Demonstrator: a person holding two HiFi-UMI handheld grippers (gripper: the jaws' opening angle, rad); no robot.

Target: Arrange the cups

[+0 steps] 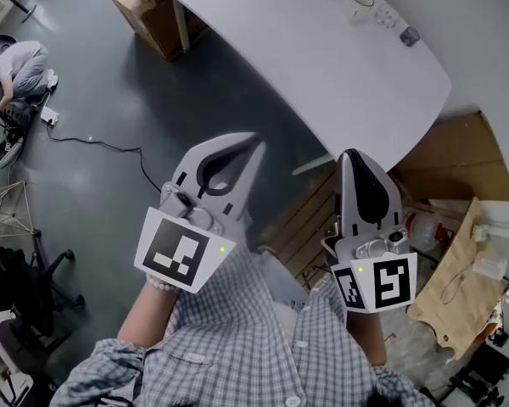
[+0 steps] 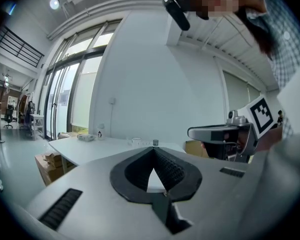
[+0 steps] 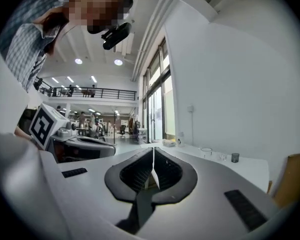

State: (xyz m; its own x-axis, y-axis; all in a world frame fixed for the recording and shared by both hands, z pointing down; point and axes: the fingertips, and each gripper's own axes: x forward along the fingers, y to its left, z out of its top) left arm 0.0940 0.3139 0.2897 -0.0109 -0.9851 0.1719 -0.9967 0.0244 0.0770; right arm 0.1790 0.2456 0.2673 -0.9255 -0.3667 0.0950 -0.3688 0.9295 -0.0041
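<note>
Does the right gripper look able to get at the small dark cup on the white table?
Probably not yet: the right gripper, shut and empty, hangs short of the white table, and the small dark cup stands well beyond it on the top. Nothing blocks the way.

The left claw and right claw are pale grey with black inner faces and black-and-white patterned marker cubes, the shirt at 6 o'clock blue-and-white checked, the table at 1 o'clock white, the box at 11 o'clock brown, the floor grey.

Left gripper, right gripper (both closed)
</note>
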